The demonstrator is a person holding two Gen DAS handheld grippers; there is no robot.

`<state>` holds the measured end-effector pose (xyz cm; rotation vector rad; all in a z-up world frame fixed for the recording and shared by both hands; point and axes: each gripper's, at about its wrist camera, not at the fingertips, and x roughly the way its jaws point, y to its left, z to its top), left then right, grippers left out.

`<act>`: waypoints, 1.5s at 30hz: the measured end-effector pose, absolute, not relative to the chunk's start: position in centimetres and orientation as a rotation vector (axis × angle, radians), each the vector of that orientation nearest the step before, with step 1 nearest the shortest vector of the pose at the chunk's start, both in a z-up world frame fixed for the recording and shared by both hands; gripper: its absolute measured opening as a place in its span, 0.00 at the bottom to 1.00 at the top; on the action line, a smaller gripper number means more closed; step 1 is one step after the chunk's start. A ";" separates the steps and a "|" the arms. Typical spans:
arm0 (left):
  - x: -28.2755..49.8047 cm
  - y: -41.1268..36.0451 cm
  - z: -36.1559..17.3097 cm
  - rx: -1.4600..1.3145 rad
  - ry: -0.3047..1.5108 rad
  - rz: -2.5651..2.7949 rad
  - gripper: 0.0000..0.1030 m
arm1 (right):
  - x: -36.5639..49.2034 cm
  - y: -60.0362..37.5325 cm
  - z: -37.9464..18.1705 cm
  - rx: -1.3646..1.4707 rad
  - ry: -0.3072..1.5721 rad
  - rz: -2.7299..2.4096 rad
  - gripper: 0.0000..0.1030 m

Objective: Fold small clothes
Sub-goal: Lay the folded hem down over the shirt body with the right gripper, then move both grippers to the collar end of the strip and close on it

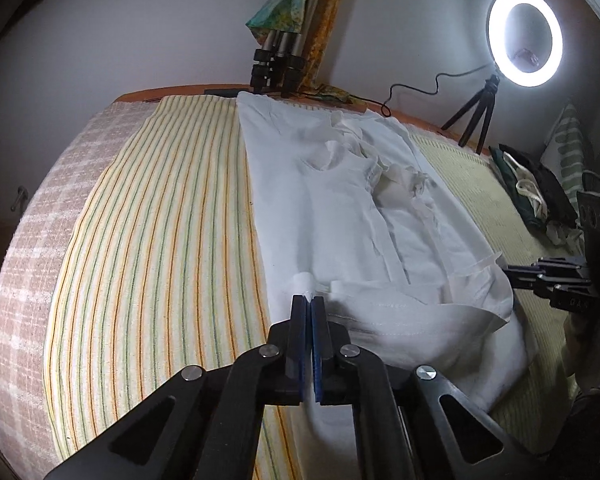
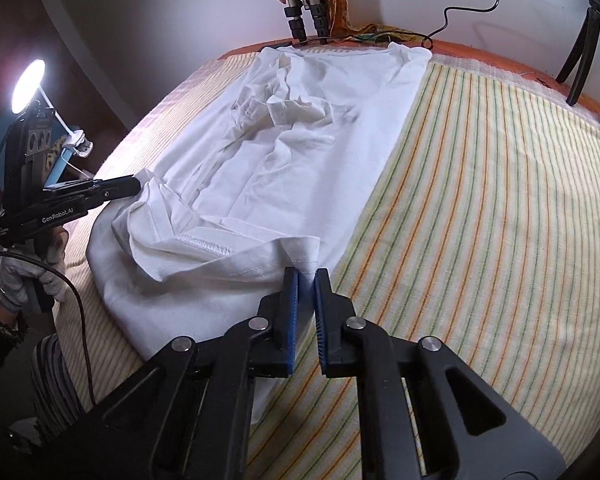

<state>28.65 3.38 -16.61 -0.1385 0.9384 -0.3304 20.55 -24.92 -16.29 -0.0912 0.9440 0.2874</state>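
A white garment lies rumpled along the striped cloth on the bed; it also shows in the right wrist view. My left gripper is shut on the garment's near hem corner at its left side. It appears at the left of the right wrist view, pinching the hem. My right gripper is shut on the other near hem corner, and shows at the right edge of the left wrist view. The near hem is lifted and folded back between the two grippers.
A striped yellow cloth covers the bed. A ring light on a small tripod stands at the far right corner. Tripod legs stand at the far edge. Dark clothes lie at the right. A lamp shines left.
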 end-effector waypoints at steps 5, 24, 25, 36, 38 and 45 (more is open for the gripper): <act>29.2 6.6 -17.7 -0.327 0.934 -0.246 0.00 | 21.5 -26.9 -16.5 0.074 0.979 0.280 0.06; 30.2 2.4 -17.7 -0.100 0.935 -0.325 0.13 | 22.6 -23.2 -15.4 -0.138 0.935 0.281 0.35; 30.1 2.3 -17.7 -0.095 0.928 -0.325 0.06 | 22.7 -23.1 -15.6 -0.156 0.939 0.278 0.27; 29.7 5.4 -17.0 -0.213 0.852 -0.221 0.21 | 22.6 -25.4 -14.6 -0.143 0.898 0.168 0.04; 29.5 5.6 -16.5 -0.216 0.855 -0.230 0.36 | 22.3 -26.3 -13.9 -0.095 0.886 0.156 0.05; 29.2 5.3 -13.6 -0.174 0.840 -0.258 0.45 | 20.5 -28.5 -11.2 0.003 0.828 0.157 0.41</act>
